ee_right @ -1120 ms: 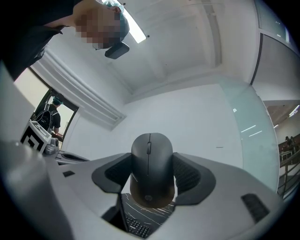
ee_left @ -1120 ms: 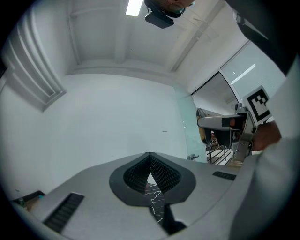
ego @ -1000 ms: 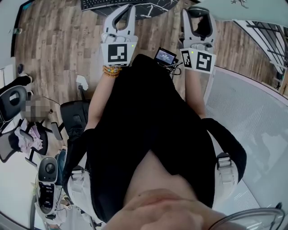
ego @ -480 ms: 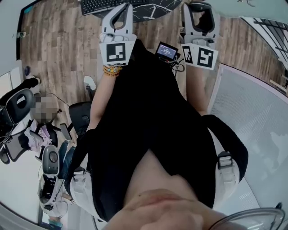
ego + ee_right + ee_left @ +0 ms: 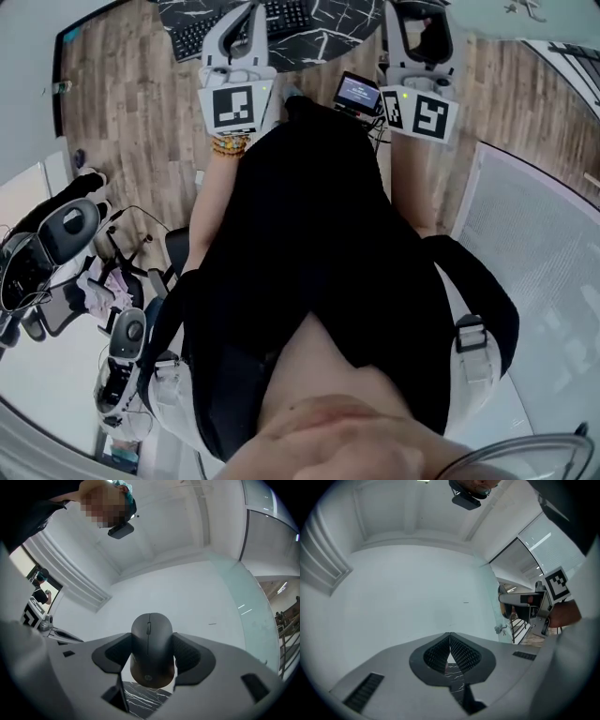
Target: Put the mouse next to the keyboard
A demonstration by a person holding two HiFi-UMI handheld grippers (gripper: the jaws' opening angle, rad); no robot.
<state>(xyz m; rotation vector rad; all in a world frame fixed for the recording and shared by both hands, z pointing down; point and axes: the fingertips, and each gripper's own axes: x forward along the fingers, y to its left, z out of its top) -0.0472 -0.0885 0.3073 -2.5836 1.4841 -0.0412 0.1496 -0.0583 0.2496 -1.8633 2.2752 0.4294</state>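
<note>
1. Mouse (image 5: 151, 644): black; held in the air, clamped by its sides between the right gripper's (image 5: 152, 660) jaws.
2. Table (image 5: 328, 28): dark marbled top at the head view's upper edge; both grippers reach towards it.
3. Keyboard (image 5: 192, 37): black; lying on the table, by the left gripper.
4. Left gripper (image 5: 449, 641): jaws pressed together, nothing between them.

Mouse (image 5: 150, 641) in right gripper (image 5: 418, 33)
</note>
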